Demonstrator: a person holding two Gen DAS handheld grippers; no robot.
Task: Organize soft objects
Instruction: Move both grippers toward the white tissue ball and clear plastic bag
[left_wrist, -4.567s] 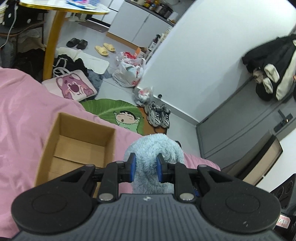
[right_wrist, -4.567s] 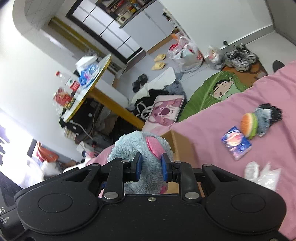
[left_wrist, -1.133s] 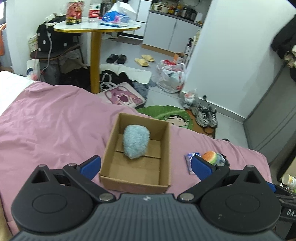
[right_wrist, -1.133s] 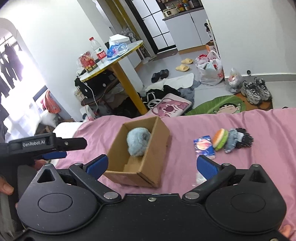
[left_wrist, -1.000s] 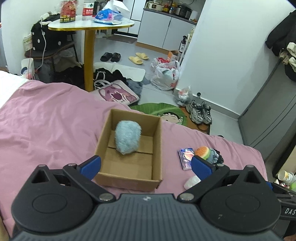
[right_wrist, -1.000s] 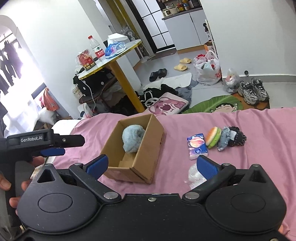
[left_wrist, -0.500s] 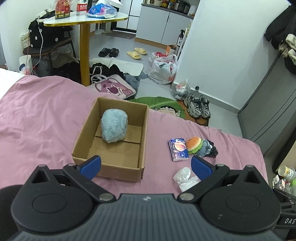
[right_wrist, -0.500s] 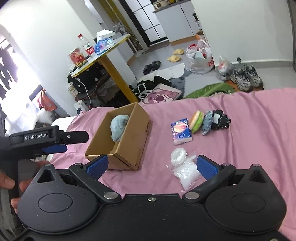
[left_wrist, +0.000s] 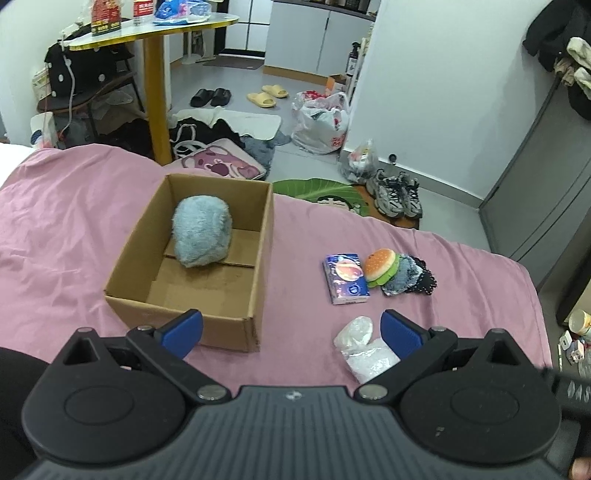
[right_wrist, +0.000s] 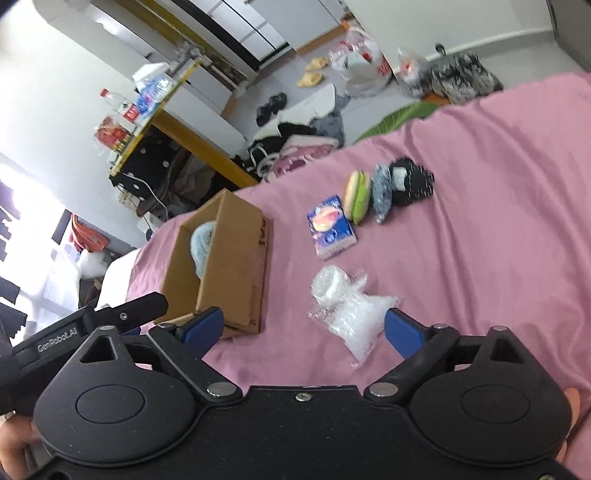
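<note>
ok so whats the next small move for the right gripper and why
Probably lower the right gripper onto the clear plastic bag: its jaws are open and empty, the bag lies nearest, outside the cardboard box, which holds only the blue plush.

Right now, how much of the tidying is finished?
Done: the blue plush lies in the box. In hand: nothing; left gripper and right gripper are open. Left on the bed: tissue pack, burger toy, dark cloth, plastic bag.
</note>
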